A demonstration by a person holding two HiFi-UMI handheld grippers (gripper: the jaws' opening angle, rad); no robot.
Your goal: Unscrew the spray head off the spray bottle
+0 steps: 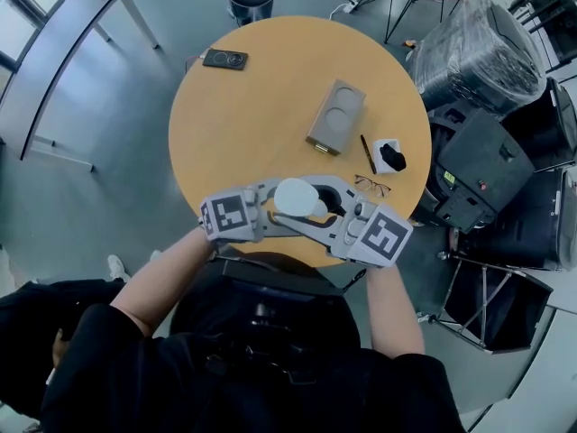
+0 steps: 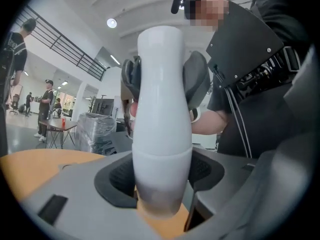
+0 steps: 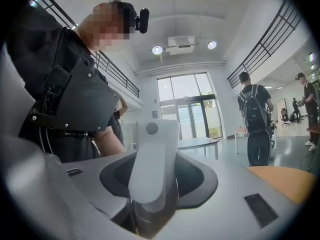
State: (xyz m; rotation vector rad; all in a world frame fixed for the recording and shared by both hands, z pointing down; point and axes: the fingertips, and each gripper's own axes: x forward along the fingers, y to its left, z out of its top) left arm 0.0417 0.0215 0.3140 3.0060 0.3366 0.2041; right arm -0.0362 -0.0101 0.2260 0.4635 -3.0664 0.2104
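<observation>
Grey flooring of an open hall surrounds a round orange-topped table (image 1: pixel 234 124), with plastic-wrapped black equipment (image 1: pixel 482 48) parked off to one side. At the table's near edge the person holds both tools level and facing each other, with the task's thing between them: a smooth white plastic spray bottle (image 2: pixel 162 109), standing upright over the tabletop; whether its base rests on the wood cannot be told. The left gripper (image 2: pixel 162 181) is clenched on the bottle's wide lower body, its black pads pressing both flanks. The right gripper (image 3: pixel 152 184) reaches in from the opposite side, higher up, and its jaws are closed around the white trigger spray head (image 3: pixel 152 154), the pads lying against both sides, the round nozzle facing back along the tool and a dark grey collar showing just under it. No gap or tilt shows between head and bottle, so by my reading the unscrewing is only set up: both grips are taken, while the turning and the lifting away are left to do. Further back on the table lie a grey-brown rectangular box with round recesses (image 1: pixel 336 116), a flat black slab (image 1: pixel 224 59), a pair of thin-rimmed glasses (image 1: pixel 372 186) and a dark pen (image 1: pixel 368 154), all well apart from the bottle.
</observation>
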